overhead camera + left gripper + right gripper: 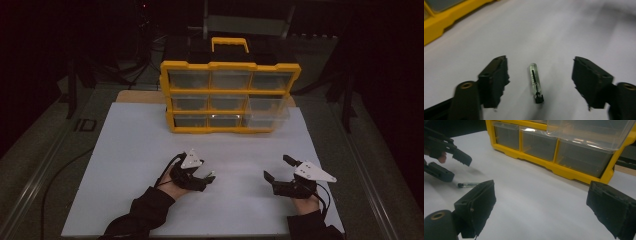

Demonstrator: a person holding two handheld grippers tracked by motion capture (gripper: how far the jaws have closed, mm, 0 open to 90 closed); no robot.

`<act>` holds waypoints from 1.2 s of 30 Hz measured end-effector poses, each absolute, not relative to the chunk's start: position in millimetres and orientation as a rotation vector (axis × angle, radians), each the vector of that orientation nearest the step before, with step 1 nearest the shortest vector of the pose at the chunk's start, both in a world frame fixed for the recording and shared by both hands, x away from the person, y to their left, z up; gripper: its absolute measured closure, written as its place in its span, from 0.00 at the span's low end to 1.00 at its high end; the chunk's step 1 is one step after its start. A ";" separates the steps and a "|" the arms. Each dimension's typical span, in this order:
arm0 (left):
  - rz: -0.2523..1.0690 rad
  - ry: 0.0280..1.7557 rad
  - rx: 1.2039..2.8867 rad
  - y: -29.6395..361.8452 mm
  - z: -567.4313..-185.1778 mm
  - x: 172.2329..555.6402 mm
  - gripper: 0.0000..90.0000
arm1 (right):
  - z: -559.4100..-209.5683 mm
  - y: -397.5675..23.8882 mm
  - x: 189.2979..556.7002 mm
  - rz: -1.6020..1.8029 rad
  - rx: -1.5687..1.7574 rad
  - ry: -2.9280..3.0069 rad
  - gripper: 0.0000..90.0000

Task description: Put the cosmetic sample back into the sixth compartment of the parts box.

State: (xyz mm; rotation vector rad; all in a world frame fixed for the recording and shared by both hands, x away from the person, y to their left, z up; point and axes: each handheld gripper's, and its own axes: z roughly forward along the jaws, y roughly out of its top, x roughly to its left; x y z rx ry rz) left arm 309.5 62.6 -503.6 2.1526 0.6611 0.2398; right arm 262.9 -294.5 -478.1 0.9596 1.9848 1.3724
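White board [564, 30]: clear tube [535, 81] lies between parted left tongs [540, 75], untouched.

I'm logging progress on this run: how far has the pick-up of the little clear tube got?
Done: one drawer of the yellow organizer already stands pulled out. In hand: the left gripper is down over the tube, jaws either side of it but not touching; the tube lies flat on the white board. Left: close on it and lift it, probably for that drawer. The right gripper waits open, holding nothing.
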 end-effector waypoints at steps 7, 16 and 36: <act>0.221 0.674 2.205 58.2 -508.2 311.6 0.49 | -478.1 -294.3 262.7 1.374 0.957 1.987 0.10; 0.199 0.719 2.257 53.3 -514.0 315.4 0.67 | -478.0 -294.2 262.8 1.378 0.956 1.989 0.10; 0.218 0.765 2.324 43.7 -516.4 320.8 0.89 | -478.2 -294.0 262.7 1.379 0.956 1.995 0.10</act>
